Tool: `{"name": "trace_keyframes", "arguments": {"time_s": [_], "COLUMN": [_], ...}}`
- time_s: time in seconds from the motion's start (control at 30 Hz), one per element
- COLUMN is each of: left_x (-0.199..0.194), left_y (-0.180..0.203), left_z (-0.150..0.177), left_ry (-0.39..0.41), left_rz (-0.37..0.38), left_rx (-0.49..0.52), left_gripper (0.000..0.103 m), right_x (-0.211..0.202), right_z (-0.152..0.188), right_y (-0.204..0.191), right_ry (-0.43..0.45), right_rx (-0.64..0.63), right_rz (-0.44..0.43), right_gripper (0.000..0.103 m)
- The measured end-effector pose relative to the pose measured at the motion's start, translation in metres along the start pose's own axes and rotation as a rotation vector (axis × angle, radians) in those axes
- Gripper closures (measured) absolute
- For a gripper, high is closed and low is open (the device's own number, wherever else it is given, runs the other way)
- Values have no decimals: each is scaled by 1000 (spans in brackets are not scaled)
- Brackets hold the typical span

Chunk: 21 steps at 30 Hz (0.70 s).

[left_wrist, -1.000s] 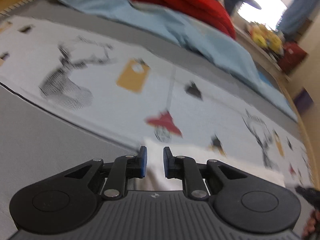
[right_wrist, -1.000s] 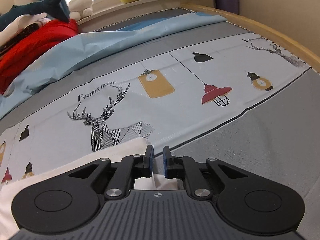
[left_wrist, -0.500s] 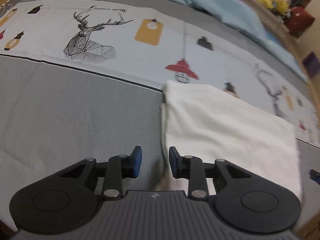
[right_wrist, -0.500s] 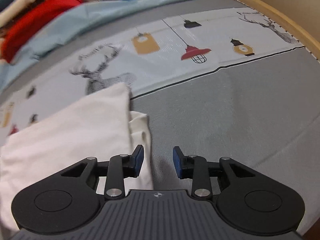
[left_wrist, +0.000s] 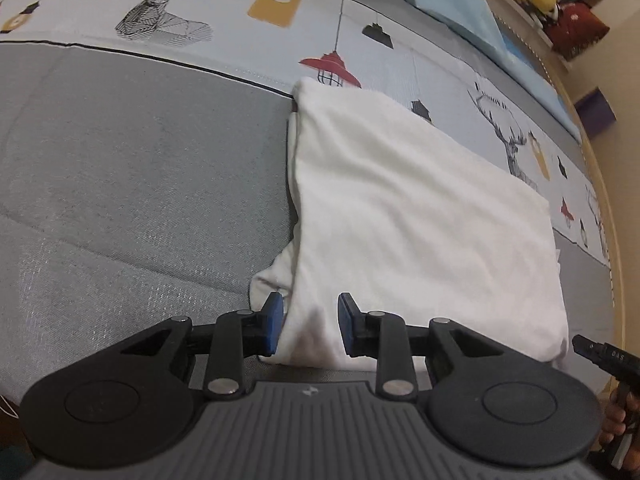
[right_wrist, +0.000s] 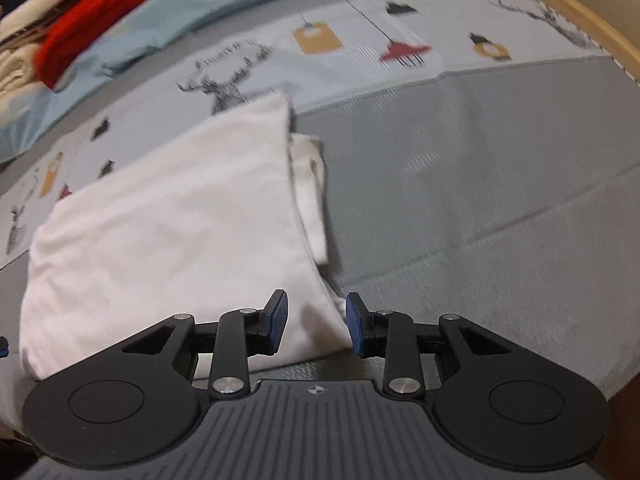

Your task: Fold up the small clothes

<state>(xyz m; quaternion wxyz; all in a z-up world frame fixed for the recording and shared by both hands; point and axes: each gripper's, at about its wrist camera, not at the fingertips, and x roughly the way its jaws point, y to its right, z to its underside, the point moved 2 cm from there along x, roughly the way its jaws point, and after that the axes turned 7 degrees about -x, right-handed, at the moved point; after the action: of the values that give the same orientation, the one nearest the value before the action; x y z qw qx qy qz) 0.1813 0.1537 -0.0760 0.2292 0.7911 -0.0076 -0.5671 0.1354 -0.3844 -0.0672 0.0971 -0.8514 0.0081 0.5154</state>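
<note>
Left black two-finger gripper with blue pads [left_wrist: 307, 324] and its twin on the right [right_wrist: 317, 322] both sat part open, jaws just opened, each straddling a near corner of the folded white cotton garment [left_wrist: 420, 216] with pads off the cloth, holding nothing. Garment lay flat on the grey bedspread [left_wrist: 120, 168], far edge over the deer-and-lantern print band [left_wrist: 280, 0], a loose flap [right_wrist: 310, 184] sticking out its right side. Looks like release after a fold; next move probably tucks that flap or regrips for another fold.
</note>
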Motion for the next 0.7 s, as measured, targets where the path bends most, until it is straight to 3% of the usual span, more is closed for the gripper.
{"name": "trace_keyframes", "arguments": {"time_s": [0.27, 0.53, 0.7], "left_x": [15, 27, 35], "left_y": [-7, -1, -3], "left_z": [-2, 2, 4], "left_ry": [-67, -92, -112], "left_rz": [-24, -51, -94], "left_rx": [-8, 53, 80], "left_gripper": [71, 71, 78], "right_x": [16, 19, 22], "right_z": [4, 6, 7], "right_y": [0, 1, 0], "right_ry": [-50, -74, -87], "right_rx": [-24, -27, -34], "right_rz": [25, 24, 20], "right_gripper": [70, 70, 71]}}
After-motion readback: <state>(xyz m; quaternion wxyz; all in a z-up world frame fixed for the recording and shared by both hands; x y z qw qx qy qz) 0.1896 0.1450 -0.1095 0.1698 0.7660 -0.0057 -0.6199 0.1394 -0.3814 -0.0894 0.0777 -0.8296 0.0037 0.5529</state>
